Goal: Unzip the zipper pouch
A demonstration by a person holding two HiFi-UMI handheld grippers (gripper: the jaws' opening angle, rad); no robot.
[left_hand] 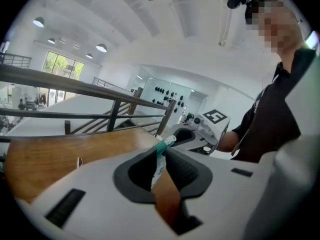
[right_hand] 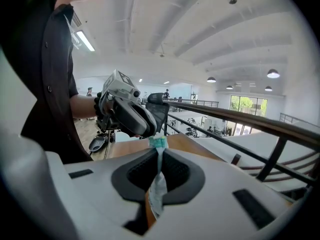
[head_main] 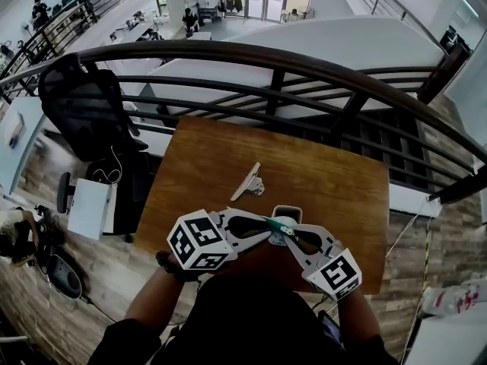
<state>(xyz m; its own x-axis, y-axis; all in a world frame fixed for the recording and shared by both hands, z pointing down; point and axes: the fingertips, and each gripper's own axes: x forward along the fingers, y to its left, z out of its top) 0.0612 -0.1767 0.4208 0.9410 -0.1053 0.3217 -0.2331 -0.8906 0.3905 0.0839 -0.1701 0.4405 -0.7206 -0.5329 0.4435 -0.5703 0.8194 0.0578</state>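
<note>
The zipper pouch (head_main: pixel 278 226) is a small clear film bag with a teal zipper strip, held in the air over the near edge of the wooden table (head_main: pixel 327 173). My left gripper (head_main: pixel 272 233) and right gripper (head_main: pixel 288 236) meet tip to tip on it, each pinching one end. In the left gripper view the pouch (left_hand: pixel 159 166) runs between the dark pads, its teal end (left_hand: pixel 165 144) poking past the tips; the right gripper's body (left_hand: pixel 202 126) is just beyond. In the right gripper view the pouch (right_hand: pixel 158 186) is clamped the same way, teal tip (right_hand: pixel 158 142) out front.
On the table lie a pale metal clip-like piece (head_main: pixel 248 182) and a small grey-rimmed white container (head_main: pixel 287 213) just behind the grippers. A dark curved railing (head_main: pixel 304 67) runs past the table's far side. A black bag (head_main: pixel 84 105) and a white box (head_main: pixel 90 207) stand to the left.
</note>
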